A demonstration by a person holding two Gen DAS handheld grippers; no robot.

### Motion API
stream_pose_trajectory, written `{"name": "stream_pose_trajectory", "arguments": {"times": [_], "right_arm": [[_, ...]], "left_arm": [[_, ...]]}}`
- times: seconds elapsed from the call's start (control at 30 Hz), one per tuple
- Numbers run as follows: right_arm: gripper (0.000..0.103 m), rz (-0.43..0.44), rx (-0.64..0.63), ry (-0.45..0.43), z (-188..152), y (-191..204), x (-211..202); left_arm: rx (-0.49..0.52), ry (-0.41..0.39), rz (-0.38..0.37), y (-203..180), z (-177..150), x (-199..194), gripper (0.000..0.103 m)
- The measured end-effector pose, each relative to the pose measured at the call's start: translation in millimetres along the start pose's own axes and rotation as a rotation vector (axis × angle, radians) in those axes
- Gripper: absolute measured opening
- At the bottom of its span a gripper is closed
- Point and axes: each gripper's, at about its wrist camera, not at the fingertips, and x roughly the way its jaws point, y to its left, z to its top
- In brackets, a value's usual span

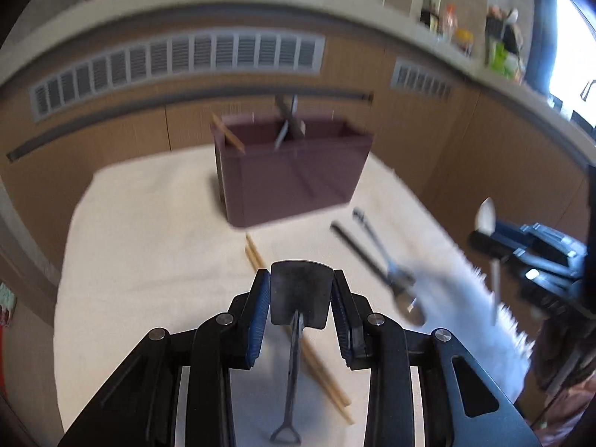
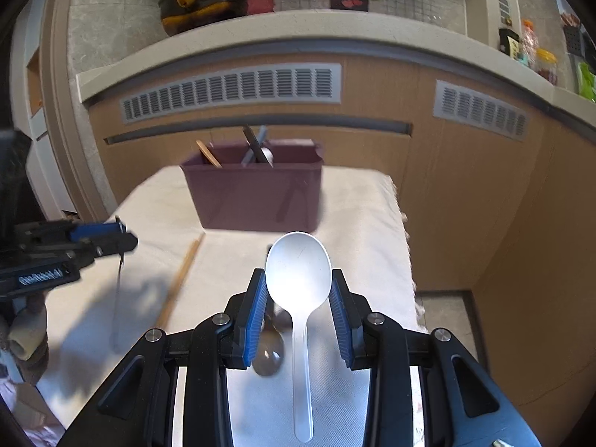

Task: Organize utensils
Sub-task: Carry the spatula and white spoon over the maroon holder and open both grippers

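Observation:
My left gripper (image 1: 301,294) is shut on a dark metal shovel-shaped spoon (image 1: 301,292), held above the white cloth. My right gripper (image 2: 298,290) is shut on a white plastic spoon (image 2: 298,272), handle hanging down. The maroon utensil caddy (image 1: 294,175) stands ahead at the far end of the cloth; it also shows in the right wrist view (image 2: 257,193), holding a wooden chopstick and dark utensils. A pair of wooden chopsticks (image 1: 320,368) lies under my left gripper. A black utensil (image 1: 357,251) and a metal spoon (image 1: 395,279) lie to the right.
The white cloth (image 1: 149,260) covers a small table in front of wooden cabinets with vents (image 2: 231,89). A counter above holds a pan (image 2: 201,3) and jars (image 2: 545,63). A metal spoon (image 2: 269,357) lies under my right gripper. The table's right edge (image 2: 406,260) drops to the floor.

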Motion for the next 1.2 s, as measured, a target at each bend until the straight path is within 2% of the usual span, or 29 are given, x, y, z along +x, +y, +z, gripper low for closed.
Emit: {"name": "stream_pose_trajectory", "arguments": {"times": [0.07,0.27,0.33,0.47,0.67,0.93,1.2], "right_arm": [[0.031,0.002,-0.017,-0.042,18,2,-6],[0.031,0.022,-0.060,-0.298,125,-4,-41],[0.031,0.030,-0.065,-0.364,152,-6,-44],[0.031,0.057,-0.067,-0.440,186,-10,-22],[0.031,0.082,-0.057,-0.374,197,-8,39],[0.031,0.116,-0.031,-0.269,179,-4,116],[0.032,0.124,-0.009,-0.219,162,-9,151]], "left_arm": [[-0.007,-0.063,-0.020,0,24,-14,0.033],[0.044,-0.332,-0.045,-7,125,-70,0.033],[0.047,-0.399,-0.047,-5,154,-75,0.033],[0.027,-0.455,-0.040,7,196,-54,0.033],[-0.016,-0.415,-0.041,35,218,-5,0.033],[-0.056,-0.334,-0.042,59,204,50,0.033],[-0.093,-0.282,-0.051,73,188,87,0.033]]}}
